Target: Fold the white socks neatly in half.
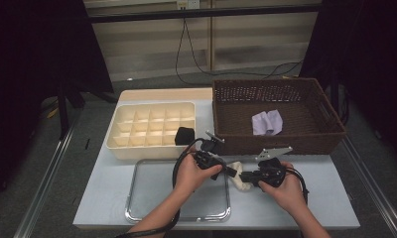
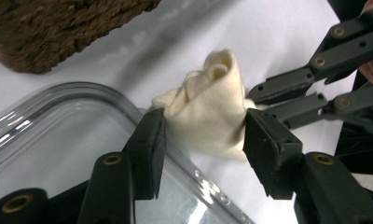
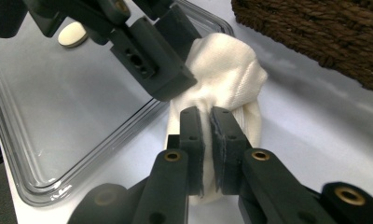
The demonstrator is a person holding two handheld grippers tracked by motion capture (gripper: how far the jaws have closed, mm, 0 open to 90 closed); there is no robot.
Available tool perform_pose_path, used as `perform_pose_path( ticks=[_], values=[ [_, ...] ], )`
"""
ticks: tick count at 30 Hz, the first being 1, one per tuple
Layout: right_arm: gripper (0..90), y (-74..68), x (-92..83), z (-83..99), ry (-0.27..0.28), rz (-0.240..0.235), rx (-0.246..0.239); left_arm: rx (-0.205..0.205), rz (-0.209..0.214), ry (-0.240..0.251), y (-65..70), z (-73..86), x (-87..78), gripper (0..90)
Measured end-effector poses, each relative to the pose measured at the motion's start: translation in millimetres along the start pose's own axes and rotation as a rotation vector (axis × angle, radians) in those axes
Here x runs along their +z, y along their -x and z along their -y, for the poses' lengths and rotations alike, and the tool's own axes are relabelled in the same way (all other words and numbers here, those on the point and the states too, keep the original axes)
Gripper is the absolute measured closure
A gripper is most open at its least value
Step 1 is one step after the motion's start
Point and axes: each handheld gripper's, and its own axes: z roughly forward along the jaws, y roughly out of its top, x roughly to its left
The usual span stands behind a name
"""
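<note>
Cream cloth (image 2: 208,112) bunched on the table (image 1: 310,198), just off the clear tray's (image 1: 137,198) right rim, near the front edge. Right gripper (image 3: 205,126): jaws pressed together, pinching a fold of the cloth. Left gripper (image 2: 201,135): jaws spread either side of the cloth; contact w/ pads unclear. Wicker basket (image 1: 226,124) behind, well apart.

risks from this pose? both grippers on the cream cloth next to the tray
1. The right gripper pinches only a thin fold of the cream cloth; a pull might slip it free.
2. The left gripper straddles the bundle with jaws partly open, so it may not yet share the hold.
3. The cloth sits against the clear tray rim; dragging could snag it or nudge the tray.
</note>
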Motion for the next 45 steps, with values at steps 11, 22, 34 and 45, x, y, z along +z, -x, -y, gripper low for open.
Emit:
perform_pose_path(
  ticks=[11, 22, 34, 45],
  values=[
    [81.7, -1.5, -0.2, -0.6, -0.008, -0.008, -0.013, -0.056, -0.015, 0.03, 2.6, -1.6, 6.8, 51.4],
    [72.1, -1.3, -4.9, -4.4, 0.006, -0.011, -0.026, -0.031, -0.021, 0.009, 4.8, -1.4, 5.1, 67.0],
    [82.0, 8.6, -4.0, 3.7, -0.051, 0.035, -0.02, 0.026, -0.03, -0.006, 5.7, -4.2, 4.1, 68.5],
    [85.1, -4.1, 0.4, 0.8, -0.055, -0.036, -0.038, -0.005, -0.026, 0.019, 5.6, 0.1, 5.7, 56.4]
  ],
)
